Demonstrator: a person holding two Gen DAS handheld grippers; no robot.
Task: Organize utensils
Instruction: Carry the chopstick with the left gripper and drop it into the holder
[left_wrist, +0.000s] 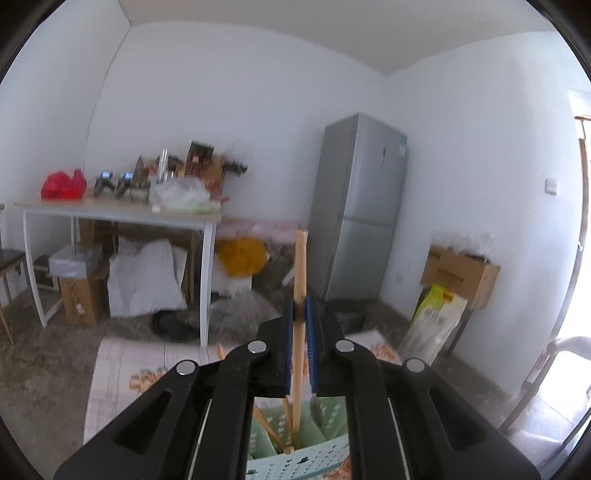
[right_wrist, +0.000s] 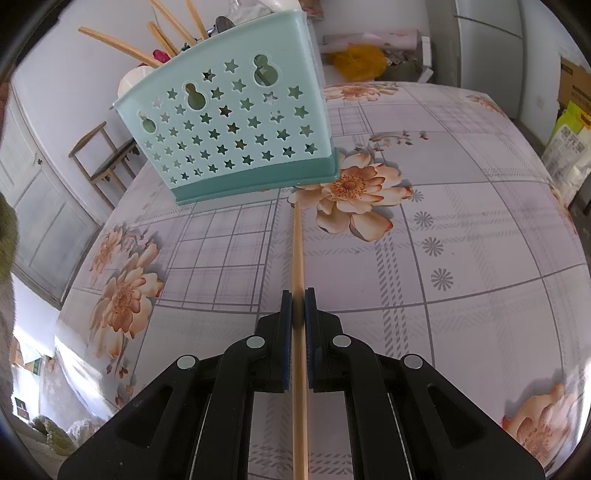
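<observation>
My left gripper (left_wrist: 300, 310) is shut on a wooden chopstick (left_wrist: 299, 266) and holds it upright above the green utensil holder (left_wrist: 295, 458), whose compartments hold other chopsticks. My right gripper (right_wrist: 297, 299) is shut on another wooden chopstick (right_wrist: 297, 251) that lies along the flowered tablecloth, its far tip at the base of the green utensil holder (right_wrist: 229, 122). The holder has star-shaped holes and stands on the table. Several chopsticks (right_wrist: 122, 46) and a spoon stick out of its top.
The table (right_wrist: 461, 229) has a floral plaid cloth. A wooden chair (right_wrist: 107, 155) stands at the far left of it. A grey fridge (left_wrist: 358, 210), a cluttered side table (left_wrist: 122, 214) and cardboard boxes (left_wrist: 458, 273) stand along the walls.
</observation>
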